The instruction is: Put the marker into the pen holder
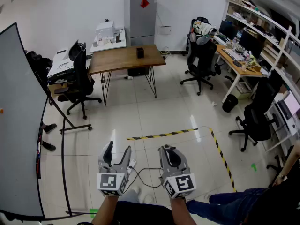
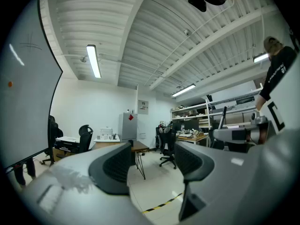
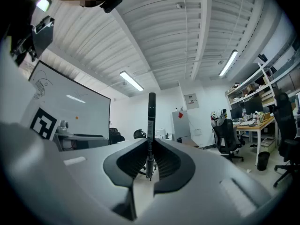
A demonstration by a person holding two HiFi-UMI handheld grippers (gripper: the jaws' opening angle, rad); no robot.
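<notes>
A thin black marker (image 3: 151, 130) stands upright between the pads of my right gripper (image 3: 151, 162), which is shut on it near its lower end. In the head view the right gripper (image 1: 169, 154) is low in the picture, held over the floor. Beside it on the left, my left gripper (image 1: 118, 154) is open and holds nothing; the left gripper view shows only floor through the gap in that gripper (image 2: 152, 165). The small black pen holder (image 1: 140, 52) stands on a wooden table (image 1: 117, 60) far across the room.
A large whiteboard on a stand (image 1: 18, 125) fills the left side. Black office chairs (image 1: 80, 81) (image 1: 201, 60) flank the wooden table. Yellow-black tape (image 1: 161, 135) marks the tiled floor ahead. Desks and shelves (image 1: 248, 55) line the right wall. A person's leg in jeans (image 1: 234, 203) is at lower right.
</notes>
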